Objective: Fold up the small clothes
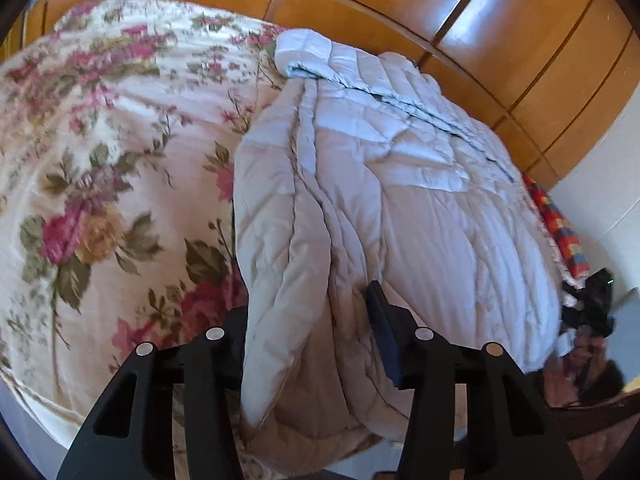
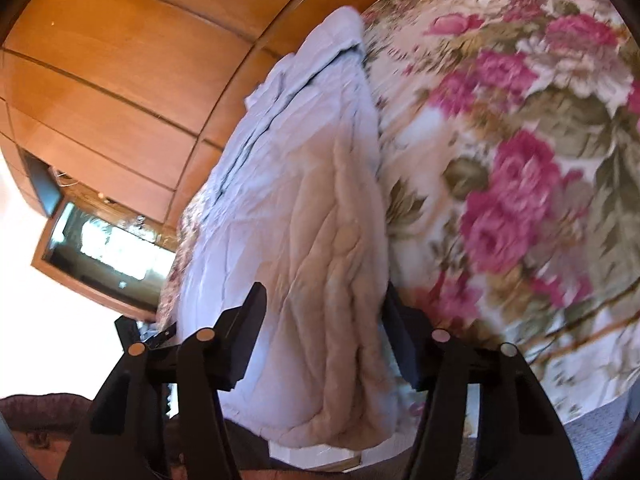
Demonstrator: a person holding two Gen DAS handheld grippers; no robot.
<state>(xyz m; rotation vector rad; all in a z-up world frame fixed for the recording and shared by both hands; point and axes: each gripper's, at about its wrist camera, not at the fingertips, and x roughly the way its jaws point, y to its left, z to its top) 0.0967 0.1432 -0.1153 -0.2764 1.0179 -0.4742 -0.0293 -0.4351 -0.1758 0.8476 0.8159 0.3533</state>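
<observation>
Left wrist view, garment: a pale quilted puffer jacket [image 1: 360,184] lies on the floral bedspread [image 1: 100,152], its bunched near edge hanging over the bed's side.
Left wrist view, gripper: the left gripper [image 1: 308,320] has its fingers clamped on that bunched edge, with padding filling the space between them.
Left wrist view, surroundings: glossy wooden wardrobe doors [image 1: 500,40] stand behind the bed; a red, orange and blue patterned cloth [image 1: 560,232] sits just past the jacket's far side, near a dark, blurred object [image 1: 592,304].
Left wrist view, writing: nothing readable.
Right wrist view, garment: the jacket [image 2: 312,200] runs away from the camera, on the bedspread [image 2: 520,160].
Right wrist view, gripper: the right gripper [image 2: 324,312] pinches a thick fold, fingers pressed against it on both sides.
Right wrist view, surroundings: wardrobe doors [image 2: 120,80] and a wood-framed mirror [image 2: 104,248].
Right wrist view, writing: no label or brand is legible.
</observation>
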